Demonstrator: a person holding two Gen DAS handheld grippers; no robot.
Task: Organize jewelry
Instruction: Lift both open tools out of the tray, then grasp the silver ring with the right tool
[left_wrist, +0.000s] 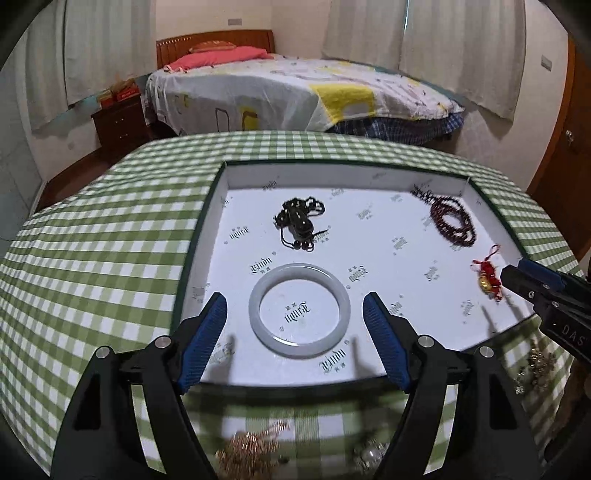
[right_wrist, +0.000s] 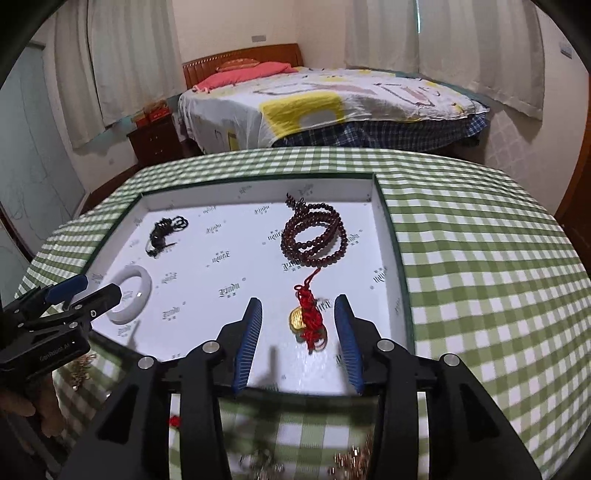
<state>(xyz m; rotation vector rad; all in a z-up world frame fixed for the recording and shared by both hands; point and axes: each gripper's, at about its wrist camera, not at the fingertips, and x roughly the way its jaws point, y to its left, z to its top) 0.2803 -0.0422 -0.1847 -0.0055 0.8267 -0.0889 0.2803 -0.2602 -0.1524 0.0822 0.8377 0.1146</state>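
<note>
White bangle (left_wrist: 299, 309), black cord pendant (left_wrist: 298, 223), red beads (right_wrist: 314, 236), red-tasselled gold charm (right_wrist: 308, 321), flat in tray (left_wrist: 218, 199).

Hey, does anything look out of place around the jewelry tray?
Yes. Gold chains and other small pieces lie loose on the checked cloth by the tray's near edge, while four items sit inside.

Counter (left_wrist: 110, 229) is covered w/ green-white checked cloth. Behind it, a bed (left_wrist: 295, 88) is seen, spread w/ white sheet w/ yellow patches; pink pillow (left_wrist: 221, 59) is laid by wooden headboard (left_wrist: 214, 38). Dark wood nightstand (left_wrist: 120, 123) is set left of bed, red boxes (left_wrist: 123, 92) stacked on top. Windows are hung w/ pale curtains (left_wrist: 461, 48).
</note>
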